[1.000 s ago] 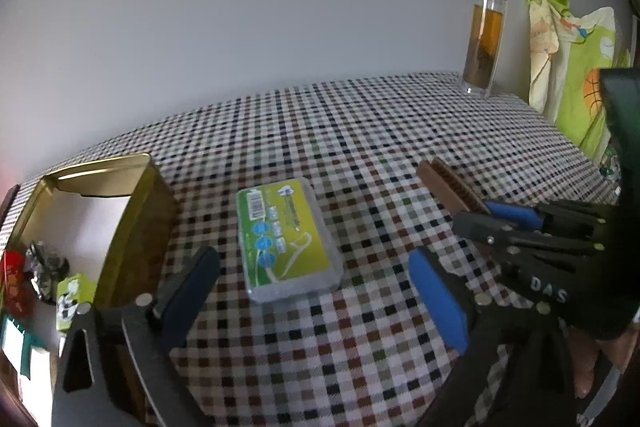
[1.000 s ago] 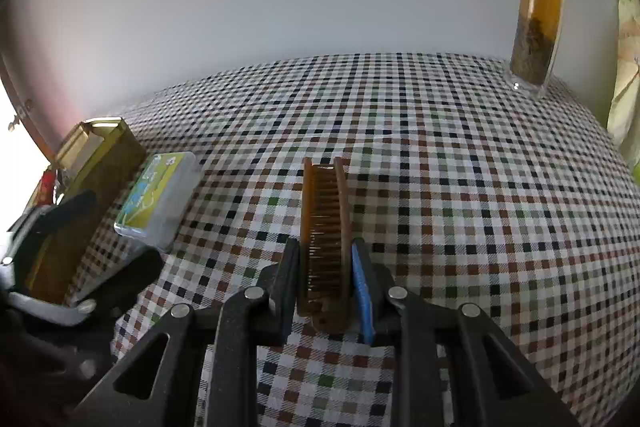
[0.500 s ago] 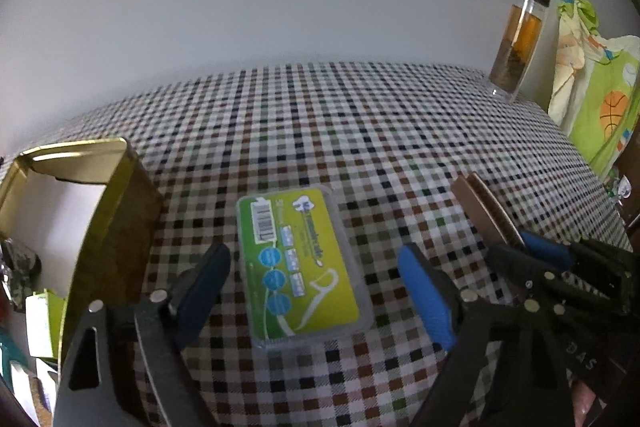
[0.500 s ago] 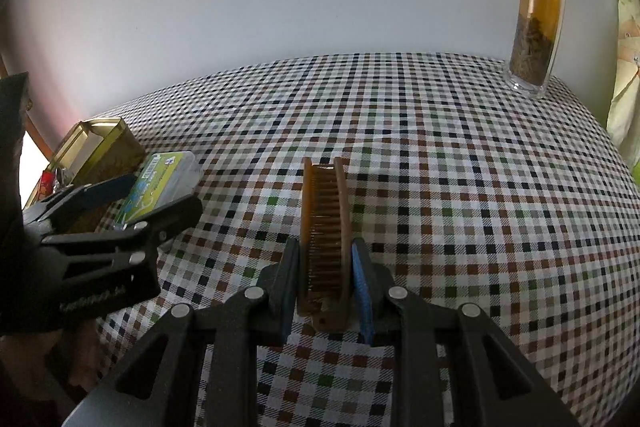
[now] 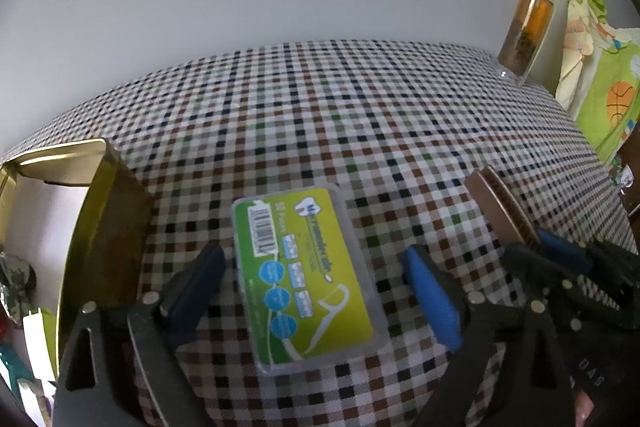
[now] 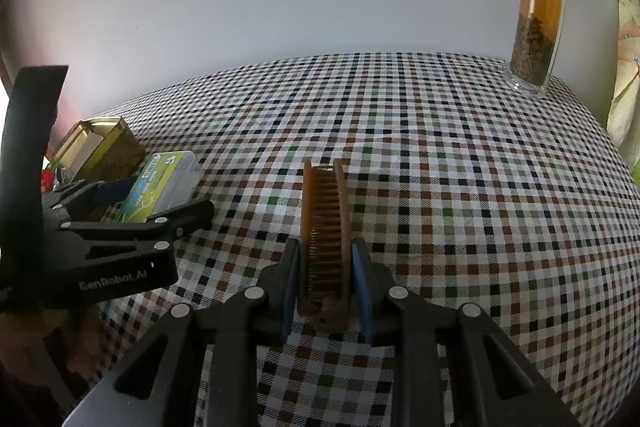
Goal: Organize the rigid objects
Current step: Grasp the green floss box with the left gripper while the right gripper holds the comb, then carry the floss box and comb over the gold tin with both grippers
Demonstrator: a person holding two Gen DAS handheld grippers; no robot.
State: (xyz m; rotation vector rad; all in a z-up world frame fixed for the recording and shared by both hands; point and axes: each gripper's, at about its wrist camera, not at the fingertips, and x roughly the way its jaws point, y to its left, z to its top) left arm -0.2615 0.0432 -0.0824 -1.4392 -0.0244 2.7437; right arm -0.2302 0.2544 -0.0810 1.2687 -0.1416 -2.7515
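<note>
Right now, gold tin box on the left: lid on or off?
Off. The gold metal tin box stands open-topped; its pale interior and small items inside show. No lid visible.

A home setting. The counter (image 6: pixel 460 187) wears a checked cloth and stands against a plain pale wall; a glass tea bottle (image 6: pixel 538 15) with loose leaves sits at its far corner, and printed children's fabric (image 5: pixel 600 87) hangs beside it.

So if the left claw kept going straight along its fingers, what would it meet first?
Most likely the floss box, which lies flat between the open fingers of the left claw; how far above it the claw is remains unclear.
</note>
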